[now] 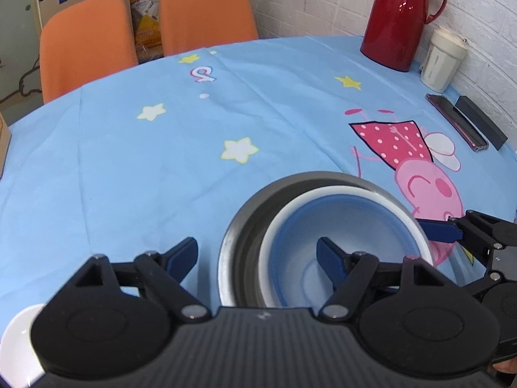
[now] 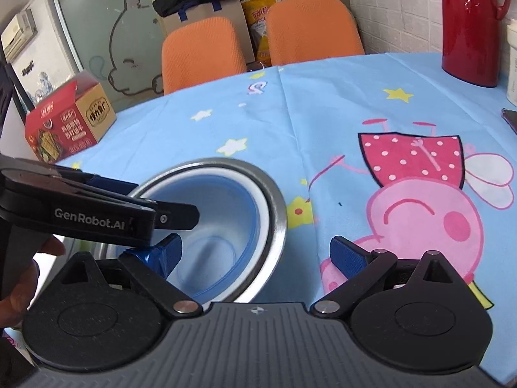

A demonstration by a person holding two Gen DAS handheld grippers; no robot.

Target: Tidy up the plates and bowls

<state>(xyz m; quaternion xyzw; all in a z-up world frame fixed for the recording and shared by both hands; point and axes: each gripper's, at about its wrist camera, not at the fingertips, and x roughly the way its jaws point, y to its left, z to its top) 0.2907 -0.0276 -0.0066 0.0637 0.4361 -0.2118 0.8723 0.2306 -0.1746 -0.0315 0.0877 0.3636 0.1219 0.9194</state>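
A steel bowl (image 1: 239,223) (image 2: 274,213) sits on the blue cartoon tablecloth, with a white bowl (image 1: 323,194) nested in it and a blue bowl (image 1: 339,223) (image 2: 223,213) inside that. My left gripper (image 1: 258,249) is open and straddles the stack's left rim, one finger outside the steel bowl and the other inside the blue bowl. My right gripper (image 2: 255,252) is open too and straddles the right rim the same way. Neither gripper's pads press on the bowls. A white plate (image 1: 19,339) shows partly at the lower left, under the left gripper.
A red thermos (image 1: 400,19), a white cup (image 1: 442,61), a phone (image 1: 455,123) and a black box (image 1: 481,121) stand along the brick wall on the right. Two orange chairs (image 1: 87,42) are at the far table edge. A red carton (image 2: 68,123) sits at the table's left.
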